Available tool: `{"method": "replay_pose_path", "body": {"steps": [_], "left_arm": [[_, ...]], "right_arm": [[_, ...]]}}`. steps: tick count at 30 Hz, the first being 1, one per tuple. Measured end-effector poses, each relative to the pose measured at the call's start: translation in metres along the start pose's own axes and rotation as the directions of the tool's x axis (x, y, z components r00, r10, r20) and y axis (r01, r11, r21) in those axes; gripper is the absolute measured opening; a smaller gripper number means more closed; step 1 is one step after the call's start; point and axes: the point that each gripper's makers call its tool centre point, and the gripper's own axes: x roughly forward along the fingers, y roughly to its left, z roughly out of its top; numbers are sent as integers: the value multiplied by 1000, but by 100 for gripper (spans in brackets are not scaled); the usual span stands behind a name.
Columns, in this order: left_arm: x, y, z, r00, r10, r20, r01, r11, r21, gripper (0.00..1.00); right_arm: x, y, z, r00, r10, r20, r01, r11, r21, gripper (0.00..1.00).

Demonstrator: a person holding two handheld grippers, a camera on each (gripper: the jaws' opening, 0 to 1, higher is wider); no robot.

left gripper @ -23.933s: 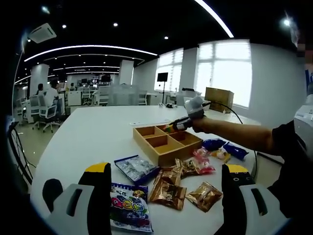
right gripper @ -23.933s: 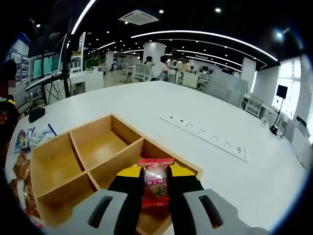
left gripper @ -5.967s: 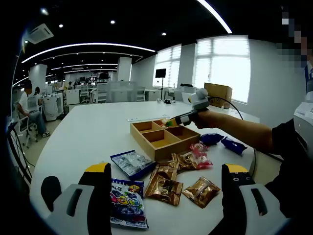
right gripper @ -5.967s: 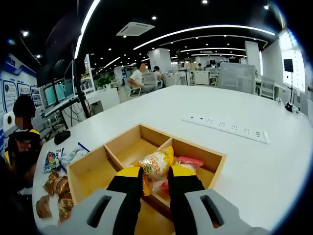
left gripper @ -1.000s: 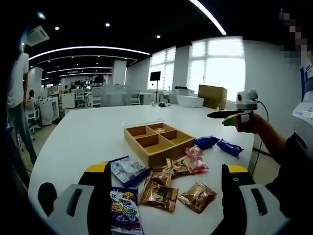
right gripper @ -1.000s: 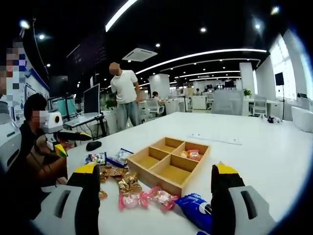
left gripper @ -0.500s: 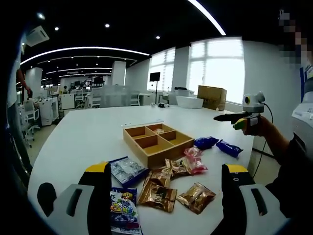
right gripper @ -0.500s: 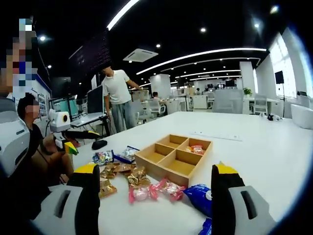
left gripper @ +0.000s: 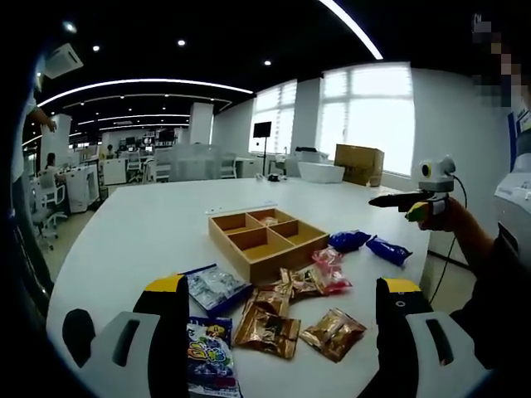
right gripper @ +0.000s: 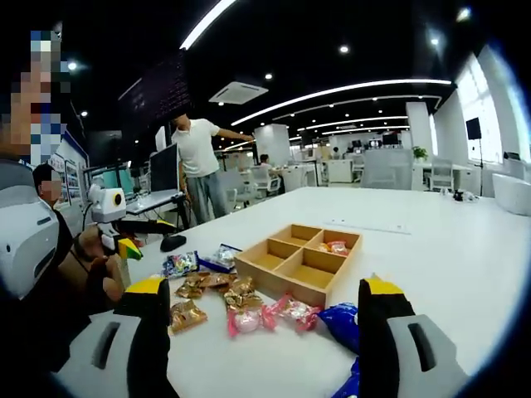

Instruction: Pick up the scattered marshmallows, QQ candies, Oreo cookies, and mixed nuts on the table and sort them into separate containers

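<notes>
- The left gripper (left gripper: 280,311) is hovering low over the near edge of the white table (left gripper: 141,224), with its two yellow-tipped jaws standing wide apart and nothing between them.
- The right gripper (right gripper: 264,311) is also standing wide, holding nothing; in the left gripper view it is showing at the right side, raised above the table edge in the person's hand (left gripper: 433,214).
- The wooden divided tray (left gripper: 267,240) is lying in the middle of the table; in the right gripper view, small wrapped candies (right gripper: 333,247) are lying in its far right compartment, and the other compartments are looking bare.
- Two gold-brown snack packets (left gripper: 266,328) (left gripper: 335,332) are lying near the left gripper, between its jaws in the picture.
- Pink wrapped candies (left gripper: 330,270) are lying just beside the tray's near corner, next to more gold packets (left gripper: 298,283).
- Two blue packets (left gripper: 349,240) (left gripper: 387,249) are lying to the right of the tray, near the table edge.
- A clear packet with blue edge (left gripper: 215,287) and a colourful candy bag (left gripper: 211,362) are lying close to the left jaw.
- A person in a white shirt (right gripper: 201,166) is standing behind the table.
</notes>
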Motion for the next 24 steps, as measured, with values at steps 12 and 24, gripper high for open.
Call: {"method": "replay_pose_path", "body": {"steps": [12,24], "left_arm": [[-1,-1,1,1000,0,0,0,1000,6,97],[0,-6,3,1000,-13,-5,13,1000,13,97]], "right_arm": [[-8,4,-3,1000,-6,-4,6,1000,0,89],[-14,6,-2,1000,-12,-5,12,1000,-11,88]]}}
